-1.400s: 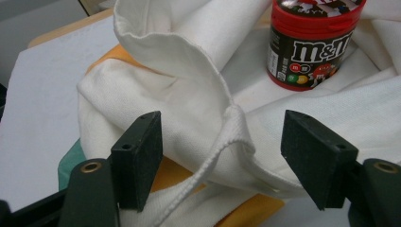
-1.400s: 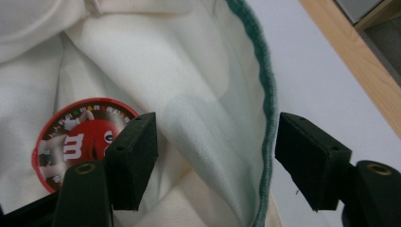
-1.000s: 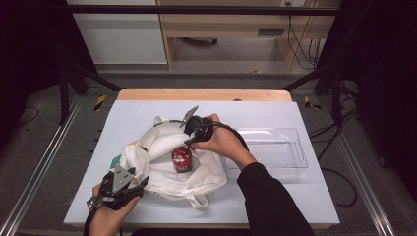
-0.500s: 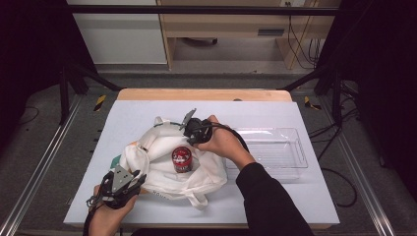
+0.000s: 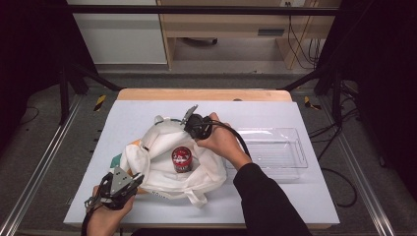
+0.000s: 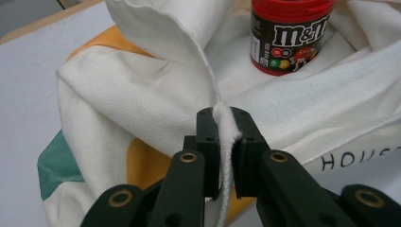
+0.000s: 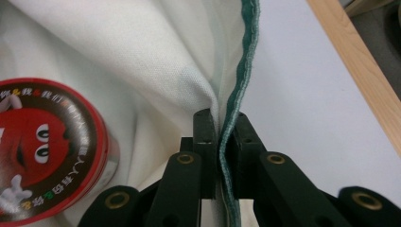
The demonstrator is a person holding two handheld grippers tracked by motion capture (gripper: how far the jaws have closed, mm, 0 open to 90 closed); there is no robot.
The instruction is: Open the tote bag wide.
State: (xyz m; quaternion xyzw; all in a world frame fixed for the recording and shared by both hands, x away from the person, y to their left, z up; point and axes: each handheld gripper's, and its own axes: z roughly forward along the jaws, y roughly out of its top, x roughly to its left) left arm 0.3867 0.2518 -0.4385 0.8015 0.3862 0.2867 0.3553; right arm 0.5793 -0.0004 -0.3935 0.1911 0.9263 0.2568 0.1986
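Note:
A white cloth bag point(image 5: 206, 173) with orange and green print lies open on the table. A red M&M's canister point(image 5: 181, 159) stands upright in its mouth. My left gripper point(image 5: 136, 178) is at the bag's near left; its jaws have just been closing and now pinch the white hem point(image 6: 225, 118). The bag point(image 6: 142, 94) and canister point(image 6: 288, 38) lie beyond it. My right gripper point(image 5: 189, 129) is at the far rim. Its jaws have just been closing too, and are shut on the green-edged hem point(image 7: 221, 120). The canister point(image 7: 47, 151) stands to its left.
A clear plastic tray point(image 5: 275, 152) sits empty to the right of the bag. The pale table top point(image 7: 307, 94) ends in a wooden far edge point(image 5: 206, 94). Metal frame rails run along both sides.
Both hands have stayed where they were. Both grippers' jaws have closed onto the bag's rim. The bag and canister have not moved.

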